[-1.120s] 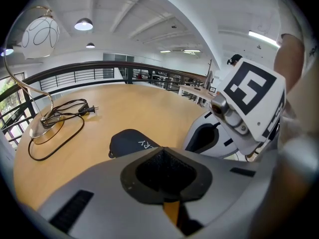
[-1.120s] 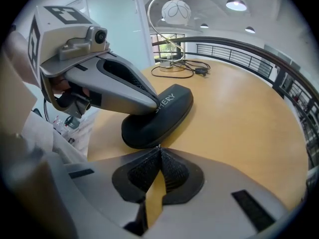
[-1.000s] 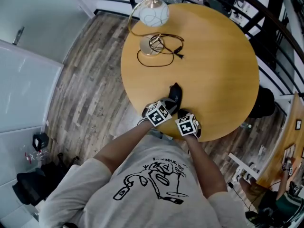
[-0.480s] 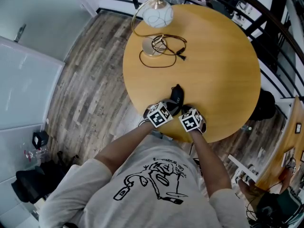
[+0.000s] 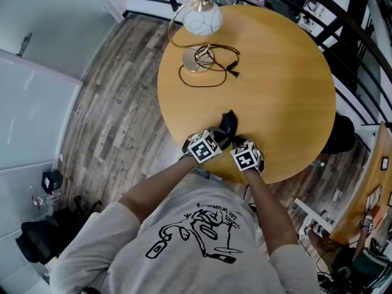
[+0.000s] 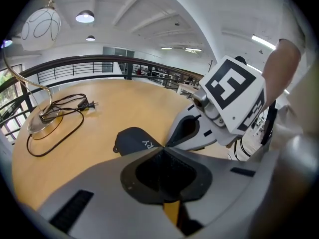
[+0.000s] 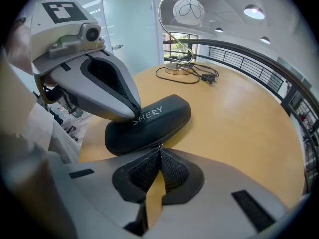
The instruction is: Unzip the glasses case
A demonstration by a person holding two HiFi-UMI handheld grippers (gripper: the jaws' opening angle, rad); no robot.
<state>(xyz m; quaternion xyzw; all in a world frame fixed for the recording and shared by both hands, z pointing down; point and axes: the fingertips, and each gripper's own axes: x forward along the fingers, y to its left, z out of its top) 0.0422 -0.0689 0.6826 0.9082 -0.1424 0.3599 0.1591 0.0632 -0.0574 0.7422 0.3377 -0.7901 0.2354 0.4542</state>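
The black glasses case point(image 7: 149, 123) lies on the round wooden table point(image 7: 239, 118), near the edge that is closest to the person. It lies flat with its two halves together, and white letters show on its top.

Both grippers are at the case, one on each side of its near end. The jaws of the left gripper point(image 6: 162, 148) are together, with nothing wide between them. In the right gripper view their tip rests on the top of the case, just beside the white letters.

The jaws of the right gripper point(image 7: 159, 148) are also fully together, and their tip touches the side seam of the case. A very small bright piece shows exactly at this tip, but it is too small to say what it is.

At the far side of the table, well apart from the case, stands a lamp point(image 5: 202, 18) with a white globe. Its dark cable point(image 5: 211, 66) lies in loops around the base
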